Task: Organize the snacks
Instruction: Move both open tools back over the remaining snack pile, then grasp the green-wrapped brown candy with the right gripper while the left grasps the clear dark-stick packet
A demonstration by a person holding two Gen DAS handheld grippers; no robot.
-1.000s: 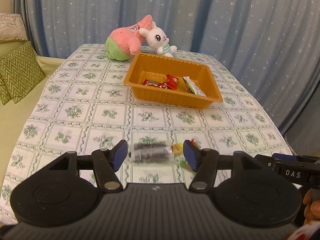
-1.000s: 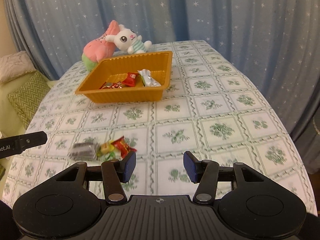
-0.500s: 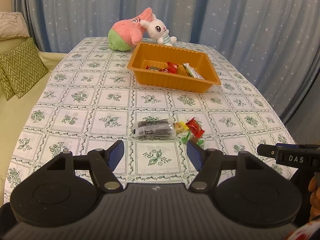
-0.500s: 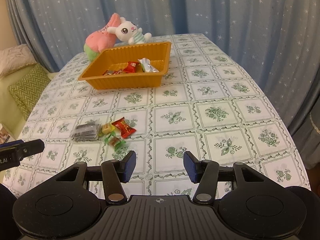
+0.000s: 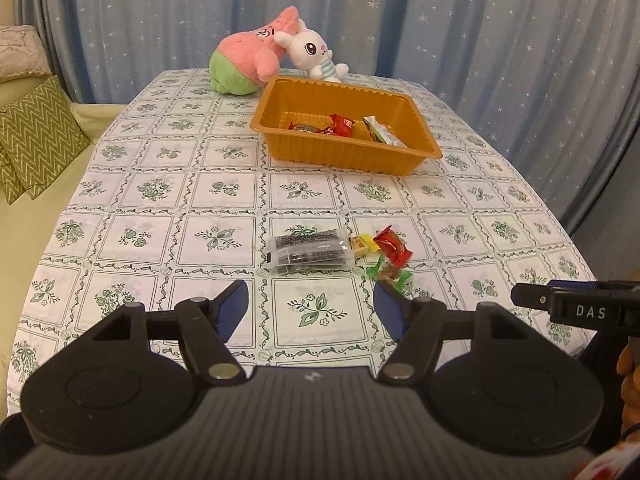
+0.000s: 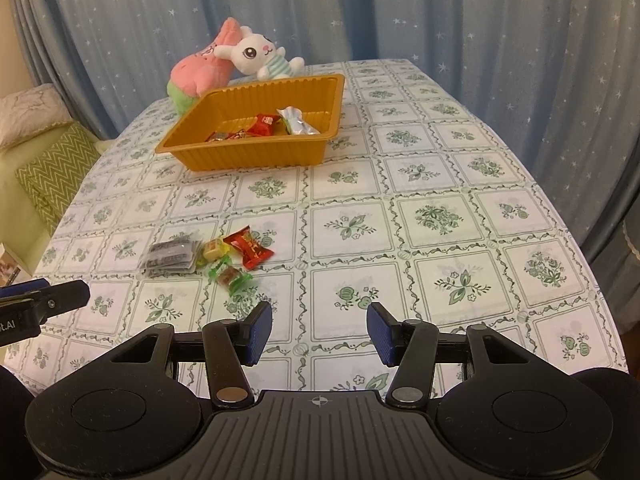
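1. Left tongs (image 5: 311, 306) hang apart over the tabletop (image 5: 224, 196), gripping nothing; their jaws have just widened.
2. Right tongs (image 6: 319, 333) stand apart, empty.
3. Loose snacks (image 5: 340, 250) lie at 12 o'clock of the left tongs.
4. The tray (image 5: 348, 152) with more snacks sits beyond, at 12 o'clock.

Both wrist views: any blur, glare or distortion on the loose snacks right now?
Left wrist: sharp, dark snack packet legible, no blur; fisheye bows the table edge. Right wrist: equally sharp, slight sheen on the red candy wrapper; dark vignette in corners, warm dim light.
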